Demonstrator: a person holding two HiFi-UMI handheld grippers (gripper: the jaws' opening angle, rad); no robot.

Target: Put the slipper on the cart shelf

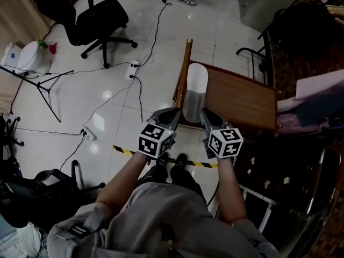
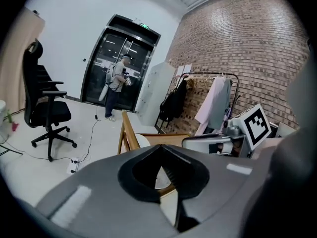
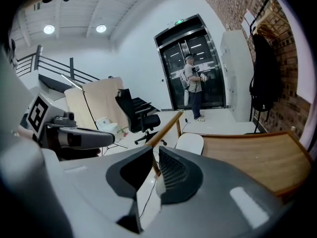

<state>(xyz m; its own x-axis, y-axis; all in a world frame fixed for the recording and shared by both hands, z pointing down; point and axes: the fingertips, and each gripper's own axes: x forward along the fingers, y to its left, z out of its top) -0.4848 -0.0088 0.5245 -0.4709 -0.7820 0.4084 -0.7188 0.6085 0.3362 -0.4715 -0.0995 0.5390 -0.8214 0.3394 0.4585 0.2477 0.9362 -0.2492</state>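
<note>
A white slipper [image 1: 194, 90] lies on the left end of the wooden cart shelf [image 1: 242, 101], beside the cart's wooden handle post [image 1: 183, 71]. My left gripper [image 1: 174, 113] sits at the slipper's near left corner; in the left gripper view its jaws [image 2: 161, 148] meet at the tips with nothing between them. My right gripper [image 1: 207, 116] is at the slipper's near right corner. In the right gripper view it [image 3: 154, 150] shows a narrow gap between the tips, nothing in it, and the slipper [image 3: 189, 144] lies just beyond on the shelf [image 3: 247, 155].
A black office chair [image 1: 99, 20] stands on the tiled floor at upper left, with cables and a power strip [image 1: 133, 69]. Yellow-black tape [image 1: 123, 151] crosses the floor near my feet. A clothes rack [image 2: 208, 90] lines the brick wall. A person [image 2: 116, 86] stands at the glass door.
</note>
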